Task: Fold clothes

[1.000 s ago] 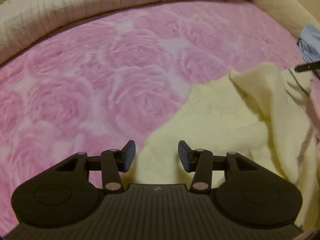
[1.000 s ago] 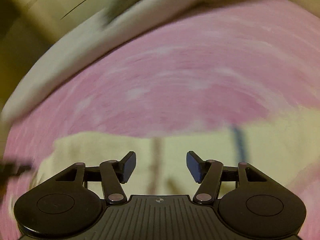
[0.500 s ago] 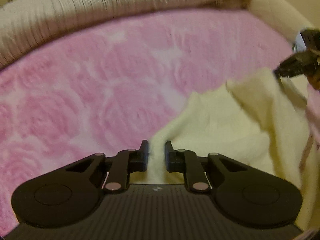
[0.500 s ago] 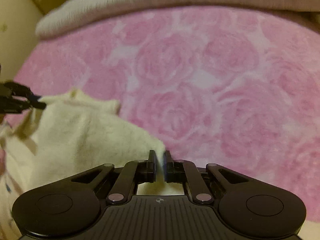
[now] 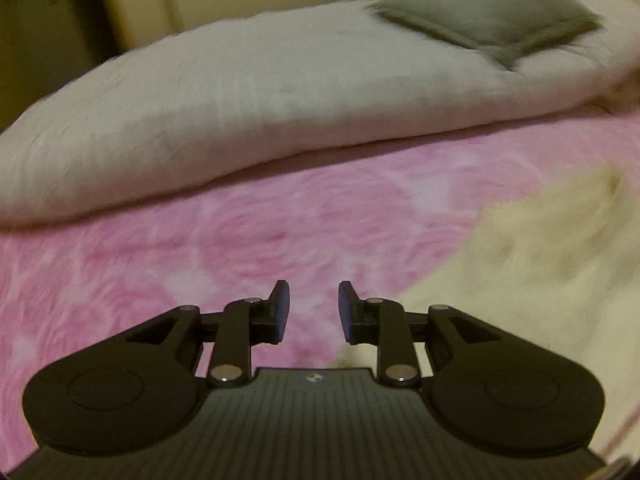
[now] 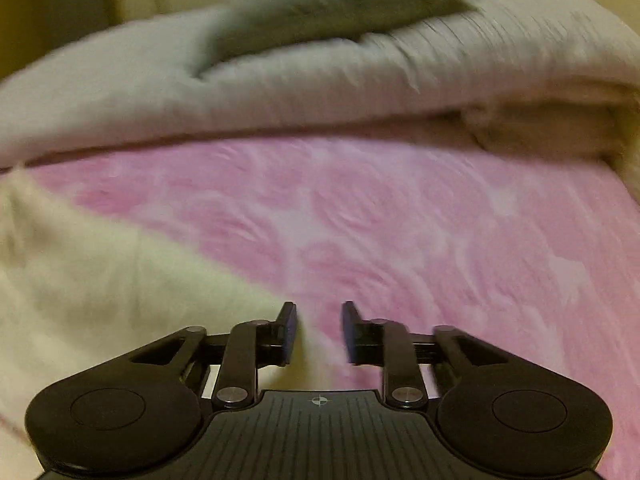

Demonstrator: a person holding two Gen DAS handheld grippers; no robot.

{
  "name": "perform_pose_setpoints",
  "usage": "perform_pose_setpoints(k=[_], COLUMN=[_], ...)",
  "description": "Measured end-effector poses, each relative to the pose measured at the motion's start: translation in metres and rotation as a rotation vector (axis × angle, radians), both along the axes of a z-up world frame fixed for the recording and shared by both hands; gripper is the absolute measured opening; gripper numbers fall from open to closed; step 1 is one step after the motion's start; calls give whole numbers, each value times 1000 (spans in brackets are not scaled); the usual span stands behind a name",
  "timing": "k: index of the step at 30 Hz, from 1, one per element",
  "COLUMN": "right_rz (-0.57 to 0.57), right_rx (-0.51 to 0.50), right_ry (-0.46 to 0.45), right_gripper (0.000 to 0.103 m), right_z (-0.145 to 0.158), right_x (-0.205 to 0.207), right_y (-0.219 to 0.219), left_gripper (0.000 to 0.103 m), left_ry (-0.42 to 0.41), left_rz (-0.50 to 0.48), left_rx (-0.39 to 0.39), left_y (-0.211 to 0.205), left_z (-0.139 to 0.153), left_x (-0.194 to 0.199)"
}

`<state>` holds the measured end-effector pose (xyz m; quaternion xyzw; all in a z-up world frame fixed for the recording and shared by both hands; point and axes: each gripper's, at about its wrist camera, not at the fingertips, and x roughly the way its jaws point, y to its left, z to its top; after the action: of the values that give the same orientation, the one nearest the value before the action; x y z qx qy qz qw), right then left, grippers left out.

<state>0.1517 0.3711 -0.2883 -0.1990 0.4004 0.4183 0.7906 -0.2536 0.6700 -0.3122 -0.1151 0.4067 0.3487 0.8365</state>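
The cream fleece garment (image 5: 540, 272) lies on the pink rose blanket (image 5: 200, 264), at the right of the left wrist view. My left gripper (image 5: 313, 308) hovers beside its left edge. Its jaws are opening and only pink blanket shows between them. In the right wrist view the same garment (image 6: 100, 288) fills the lower left. Its edge runs up to the left finger of my right gripper (image 6: 319, 328). Those jaws are opening too, and the pads press on nothing. Both views are blurred by motion.
A thick pale grey duvet (image 5: 240, 112) is bunched along the far side of the blanket, with a grey pillow (image 5: 480, 20) on top. The right wrist view shows the duvet (image 6: 360, 92) and pillow (image 6: 320, 8) as well. A cream wall rises behind.
Both grippers closed on the cream garment's edge half a second ago and have since let go, jaws apart. Both views have swung up toward the duvet, and the garment now sits off to the side.
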Motion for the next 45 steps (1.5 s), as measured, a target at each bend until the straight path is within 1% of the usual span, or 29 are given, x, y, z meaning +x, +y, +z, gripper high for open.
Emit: perform_pose_setpoints(k=[1, 2, 3, 4, 7, 11, 12, 14, 15, 17, 19, 21, 22, 23, 24, 25, 27, 28, 29, 31, 32, 33, 35, 36, 37, 39, 40, 43, 45], right_rz=[-43, -98, -156, -223, -432, -695, -763, -910, -970, -1055, -1091, -1113, -1124, -1114, -1070, -1020, -892, -881, -881, -961, -985, -1005, -995, -990, -985, -966, -946, -692, -453], right_rx=[-15, 11, 45, 64, 110, 121, 144, 229, 286, 386, 454, 489, 504, 502, 485, 465, 455, 452, 450, 439, 418, 393, 265, 222, 186, 174, 168, 90, 15], right_ry=[7, 43, 85, 130, 266, 363, 392, 452, 479, 516, 530, 519, 512, 506, 497, 487, 396, 360, 327, 260, 275, 300, 416, 421, 416, 348, 318, 277, 281], right_gripper=[34, 36, 40, 43, 45, 49, 50, 51, 51, 51, 51, 50, 31, 7, 3, 3, 2, 2, 2, 2, 2, 3, 5, 10, 21, 33, 34, 35, 35], right_z=[-4, -5, -4, -5, -11, -22, -26, -35, -40, -50, -60, -69, -72, -73, -67, -61, -35, -24, -14, -2, -5, -10, -32, -35, -37, -27, -21, -5, 3], right_x=[3, 6, 8, 9, 12, -9, -14, -19, -20, -15, -5, 6, 11, 16, 21, 26, 29, 31, 33, 41, 49, 58, 74, 73, 70, 51, 38, -25, -88], right_y=[0, -12, -28, -51, -123, -235, -262, -310, -329, -351, -360, -364, -366, -363, -358, -352, -346, -352, -360, -390, -404, -418, -427, -425, -424, -415, -408, -367, -336], left_gripper=[24, 26, 27, 27, 27, 27, 27, 27, 27, 27, 27, 27, 27, 27, 27, 27, 27, 27, 27, 27, 27, 27, 27, 27, 27, 27, 27, 28, 28], left_ry=[-5, -25, -36, -36, -48, -75, -85, -91, -101, -111, -113, -103, -98, -92, -88, -84, -80, -80, -79, -70, -65, -59, -41, -24, -9, 1, 6, 26, 35], left_rz=[32, 32, 31, 35, 57, 110, 132, 179, 205, 245, 272, 277, 277, 277, 278, 279, 281, 282, 283, 286, 287, 292, 300, 304, 308, 300, 296, 295, 309], left_rx=[-15, -42, -71, -94, -180, -299, -324, -359, -383, -404, -414, -399, -390, -381, -370, -359, -342, -335, -331, -337, -340, -349, -368, -375, -378, -379, -380, -384, -393], left_y=[2, 0, -5, -14, -48, -100, -114, -134, -142, -155, -165, -172, -176, -180, -185, -190, -200, -205, -211, -223, -229, -234, -243, -247, -250, -255, -258, -264, -269], left_z=[-1, 0, 1, 1, -1, -2, -1, -1, 0, -1, 0, 3, 5, 7, 10, 12, 19, 22, 24, 23, 23, 20, 14, 10, 8, 9, 9, 10, 11], left_x=[-3, -9, -19, -28, -63, -108, -119, -133, -138, -146, -152, -151, -152, -152, -153, -154, -157, -159, -162, -168, -171, -174, -179, -182, -184, -191, -195, -210, -221])
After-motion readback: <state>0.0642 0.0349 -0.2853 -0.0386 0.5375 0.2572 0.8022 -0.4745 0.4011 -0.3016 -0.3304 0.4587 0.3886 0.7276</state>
